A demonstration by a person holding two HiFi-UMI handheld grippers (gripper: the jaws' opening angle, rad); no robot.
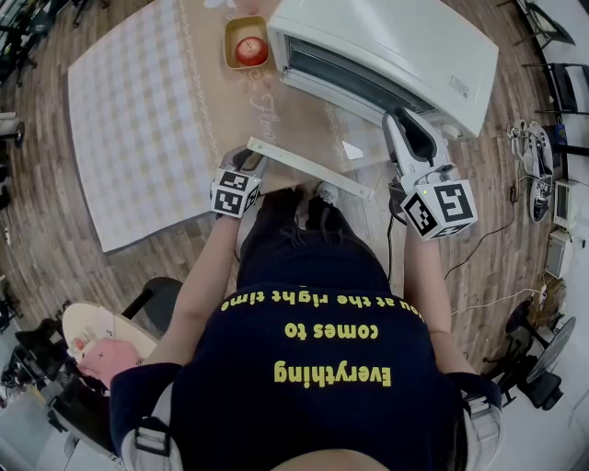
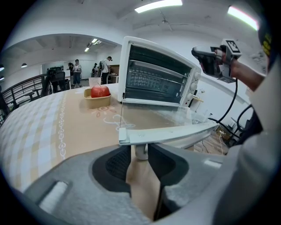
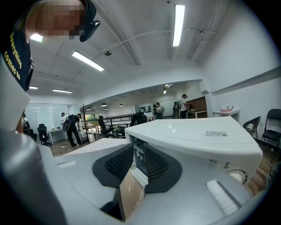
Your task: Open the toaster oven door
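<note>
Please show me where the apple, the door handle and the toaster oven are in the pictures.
apple (image 1: 250, 49): head view, on its red top.
door handle (image 2: 167, 133): left gripper view, middle of the white bar.
toaster oven (image 1: 405, 41): head view, on its white top panel.

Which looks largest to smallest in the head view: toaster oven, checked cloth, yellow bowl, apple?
1-2. checked cloth and toaster oven: close, both cut off by the frame, so unranked.
3. yellow bowl.
4. apple.

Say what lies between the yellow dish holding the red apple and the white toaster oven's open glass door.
Only bare beige tablecloth between yellow dish and glass door, per the left gripper view.
</note>
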